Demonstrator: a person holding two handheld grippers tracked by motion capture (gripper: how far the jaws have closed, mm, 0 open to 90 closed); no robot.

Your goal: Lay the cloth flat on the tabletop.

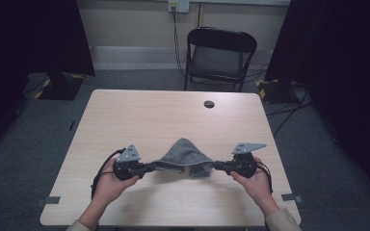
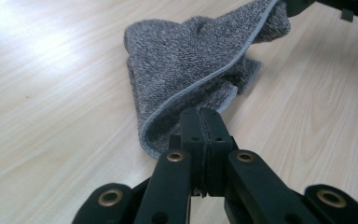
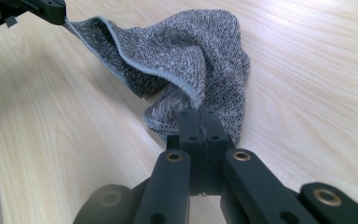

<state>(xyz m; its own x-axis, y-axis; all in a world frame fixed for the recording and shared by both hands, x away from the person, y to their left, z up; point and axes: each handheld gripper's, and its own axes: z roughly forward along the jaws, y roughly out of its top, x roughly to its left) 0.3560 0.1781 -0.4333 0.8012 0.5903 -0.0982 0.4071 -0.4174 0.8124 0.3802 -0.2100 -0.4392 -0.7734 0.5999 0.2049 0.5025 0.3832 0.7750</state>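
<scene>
Left hand: the person's left hand (image 1: pixel 107 185) comes in from the near edge and grips the left gripper (image 1: pixel 150 167), whose jaws point right toward the table's middle.
Left gripper: in the left gripper view its jaws are pressed together on a hemmed corner of the grey towel (image 2: pixel 200 70).
Towel: it hangs between the two grippers (image 1: pixel 183 156), held up at both ends, its middle bunched into a peak that leans toward the far side; its lower folds rest on the light wooden table (image 1: pixel 139 115), near the front edge.
Right gripper: the right gripper (image 1: pixel 218 166) points left, jaws clamped tight on the opposite hemmed edge of the towel in the right gripper view (image 3: pixel 196 56).
Right hand: the right hand (image 1: pixel 256 182) holds that gripper.
Writing: no readable text on the towel or grippers.
Beyond: a black folding chair (image 1: pixel 220 57) stands past the far edge.
</scene>
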